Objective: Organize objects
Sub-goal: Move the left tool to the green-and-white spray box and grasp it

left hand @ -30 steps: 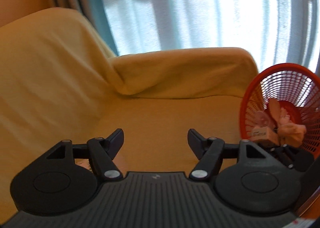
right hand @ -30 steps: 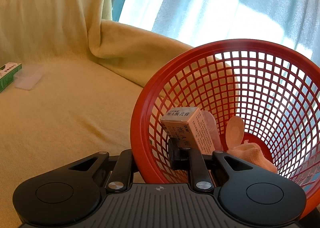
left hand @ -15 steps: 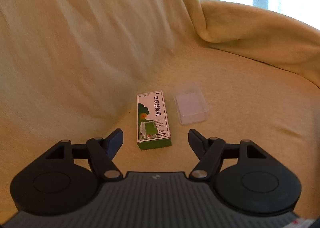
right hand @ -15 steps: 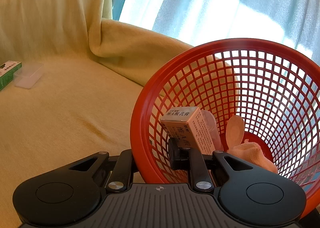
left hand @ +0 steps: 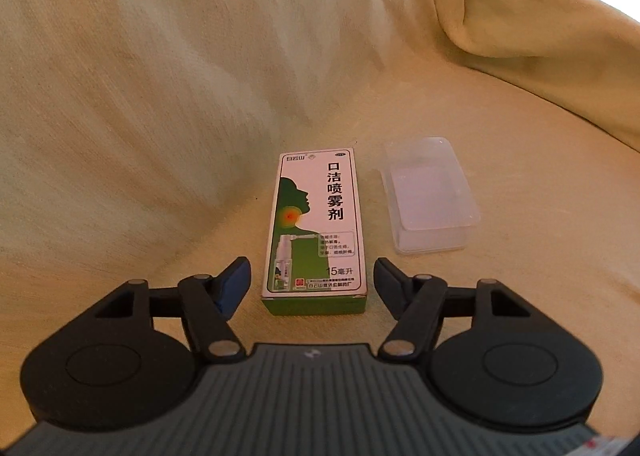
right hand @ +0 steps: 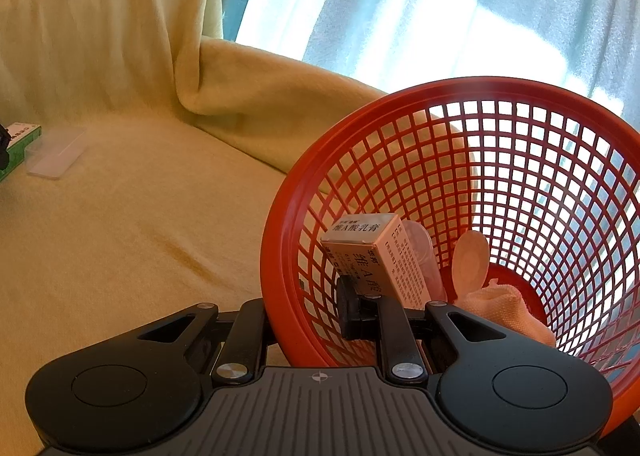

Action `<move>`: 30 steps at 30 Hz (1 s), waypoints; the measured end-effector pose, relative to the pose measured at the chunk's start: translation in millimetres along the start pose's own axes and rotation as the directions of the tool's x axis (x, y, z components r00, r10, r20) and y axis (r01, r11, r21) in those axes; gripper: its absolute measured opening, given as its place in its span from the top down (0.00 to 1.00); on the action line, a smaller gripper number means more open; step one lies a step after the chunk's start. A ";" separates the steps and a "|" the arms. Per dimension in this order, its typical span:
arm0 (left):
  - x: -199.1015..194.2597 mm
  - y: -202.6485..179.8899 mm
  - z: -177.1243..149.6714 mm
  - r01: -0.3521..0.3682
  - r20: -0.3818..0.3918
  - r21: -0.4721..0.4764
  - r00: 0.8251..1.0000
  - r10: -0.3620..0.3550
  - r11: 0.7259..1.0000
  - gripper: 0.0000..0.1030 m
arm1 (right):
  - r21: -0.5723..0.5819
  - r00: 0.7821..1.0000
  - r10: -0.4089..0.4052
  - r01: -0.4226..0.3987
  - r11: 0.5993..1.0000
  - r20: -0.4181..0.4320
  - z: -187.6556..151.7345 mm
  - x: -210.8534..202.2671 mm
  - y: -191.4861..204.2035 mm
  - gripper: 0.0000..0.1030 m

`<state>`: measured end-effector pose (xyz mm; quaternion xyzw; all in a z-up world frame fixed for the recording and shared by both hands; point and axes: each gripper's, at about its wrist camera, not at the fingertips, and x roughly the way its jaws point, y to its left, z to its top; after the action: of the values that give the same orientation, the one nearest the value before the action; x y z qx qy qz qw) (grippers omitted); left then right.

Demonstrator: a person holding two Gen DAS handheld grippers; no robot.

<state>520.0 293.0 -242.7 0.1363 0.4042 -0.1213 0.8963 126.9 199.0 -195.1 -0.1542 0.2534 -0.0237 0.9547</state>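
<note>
A green and white medicine box (left hand: 314, 228) lies flat on the yellow sofa seat (left hand: 500, 316). My left gripper (left hand: 312, 282) points down at it, one finger on each side of its near end. Its jaws are closing, and a narrow gap still shows between each pad and the box. A clear plastic case (left hand: 430, 195) lies just right of the box. My right gripper (right hand: 302, 312) is shut on the wall of a red mesh basket (right hand: 520, 95), which is tilted, with one finger outside and one inside. The basket holds a beige carton (right hand: 376, 256), a round pink piece (right hand: 472, 260) and a pink cloth (right hand: 504, 312).
A yellow blanket covers the sofa back (left hand: 160, 55) and the armrest (right hand: 280, 103). Pale blue curtains (right hand: 440, 7) hang behind. In the right wrist view the green box (right hand: 20, 139) and the clear case (right hand: 56, 155) lie far left, with open seat between them and the basket.
My left gripper swung away from the armrest and basket, dropped towards the seat and closed in on the green box, with its jaws a little narrower. My right gripper and the basket stayed still.
</note>
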 end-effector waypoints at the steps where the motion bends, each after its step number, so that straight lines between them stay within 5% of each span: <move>1: 1.7 -0.1 -0.9 0.000 -0.011 0.005 1.000 0.000 1.000 0.49 | 0.000 1.000 0.000 0.000 1.000 0.000 0.1 0.0 -0.1 0.86; 7: -17.4 -4.8 -14.3 0.026 -0.013 0.051 1.000 -0.025 0.998 0.50 | 0.002 1.000 0.001 -0.001 1.000 0.001 0.3 0.5 -0.6 0.86; 18: -79.9 -26.0 -89.3 0.031 -0.029 0.249 0.999 -0.025 0.968 0.50 | 0.002 1.000 0.006 -0.006 1.000 0.000 0.1 0.6 -2.3 0.86; 30: -75.9 -36.0 -86.7 0.021 -0.023 0.271 1.000 -0.015 0.962 0.48 | 0.002 1.000 0.005 -0.005 1.000 0.001 0.0 0.2 -2.1 0.86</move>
<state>399.3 297.2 -245.7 0.2554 0.3943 -0.1822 0.8638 127.2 197.0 -194.6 -0.1526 0.2534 -0.0217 0.9550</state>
